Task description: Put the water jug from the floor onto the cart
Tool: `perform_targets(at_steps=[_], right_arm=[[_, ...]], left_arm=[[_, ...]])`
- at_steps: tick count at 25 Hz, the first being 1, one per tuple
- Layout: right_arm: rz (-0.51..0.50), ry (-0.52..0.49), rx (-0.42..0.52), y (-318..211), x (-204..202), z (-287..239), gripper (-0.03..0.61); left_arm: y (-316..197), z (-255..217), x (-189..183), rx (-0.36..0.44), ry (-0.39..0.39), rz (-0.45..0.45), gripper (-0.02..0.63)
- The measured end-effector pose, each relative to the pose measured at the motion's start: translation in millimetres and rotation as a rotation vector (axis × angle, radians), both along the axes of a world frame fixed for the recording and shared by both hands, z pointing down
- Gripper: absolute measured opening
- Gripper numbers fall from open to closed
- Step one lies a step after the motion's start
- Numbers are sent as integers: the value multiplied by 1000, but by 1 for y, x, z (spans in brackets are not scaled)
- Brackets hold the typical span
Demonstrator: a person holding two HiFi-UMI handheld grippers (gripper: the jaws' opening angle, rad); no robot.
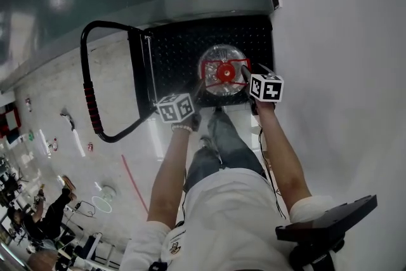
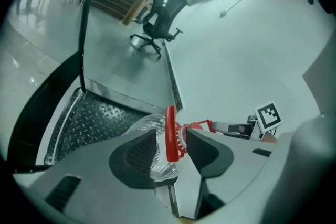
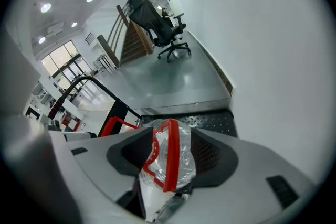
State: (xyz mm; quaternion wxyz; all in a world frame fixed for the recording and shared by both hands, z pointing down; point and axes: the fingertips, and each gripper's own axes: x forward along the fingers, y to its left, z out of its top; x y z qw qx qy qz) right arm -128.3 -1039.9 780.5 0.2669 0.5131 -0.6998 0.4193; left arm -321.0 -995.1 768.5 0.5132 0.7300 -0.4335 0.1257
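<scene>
Water jug [image 1: 222, 70] stands upright on the cart [image 1: 177, 41]. Its long axis is vertical and its red cap points straight up at the head camera. It sits on the black studded deck, right of centre, toward the near edge and close to the white wall on the right. The jug body is clear and crinkled; I can't tell if there's water inside.

Left gripper [image 2: 171, 140]: claw spread, red handle [image 2: 170, 134] standing edge-on in the gap, pads not pinching it. Right gripper [image 3: 173, 145]: claw spread wide, with the same red handle and the jug top between the pads, clear of both.

Only the head view shows the whole deck, the cart's push handle [image 1: 89, 92] at the left with its red grip, the person's legs, and people seated at lower left. Both gripper views show an office chair [image 2: 160, 10] at the far end, which the head view doesn't. The left gripper view also catches the right gripper's marker cube [image 2: 268, 117].
</scene>
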Motion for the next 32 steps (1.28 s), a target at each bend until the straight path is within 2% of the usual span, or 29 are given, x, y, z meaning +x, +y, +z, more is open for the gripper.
perform_targets(at_steps=[4, 7, 9, 10, 11, 12, 14, 18, 21, 23, 27, 32], right_arm=[[-11, 31, 104, -8, 1, -42, 207], [-37, 8, 189, 26, -23, -64, 206], [-53, -17, 245, 65, -37, -91, 202], [-57, -32, 275, 87, -45, -109, 178], [-59, -48, 307, 106, -55, -128, 99], [-57, -68, 335, 124, -65, -146, 43], [-40, -114, 370, 153, -87, -177, 21], [-54, -138, 385, 192, -128, -209, 15], [-42, -205, 372, 224, -145, -229, 14], [-11, -218, 376, 254, -142, -243, 14], [11, -161, 419, 325, -124, -259, 14], [-7, -104, 494, 376, -103, -283, 15]], left_arm=[[-4, -38, -28, 80, -38, -89, 153], [27, -63, -47, 181, -42, -118, 152], [64, -90, -52, 246, -76, -108, 101], [84, -106, -54, 272, -96, -101, 65], [103, -121, -58, 293, -113, -92, 17], [120, -136, -62, 312, -123, -78, 5], [148, -164, -70, 346, -125, -40, 5], [189, -193, -95, 369, -122, 24, 5], [219, -207, -107, 369, -108, 43, 5], [242, -216, -107, 367, -83, 63, 5], [289, -222, -87, 364, -67, 155, 3], [327, -254, -58, 420, -22, 198, 3]])
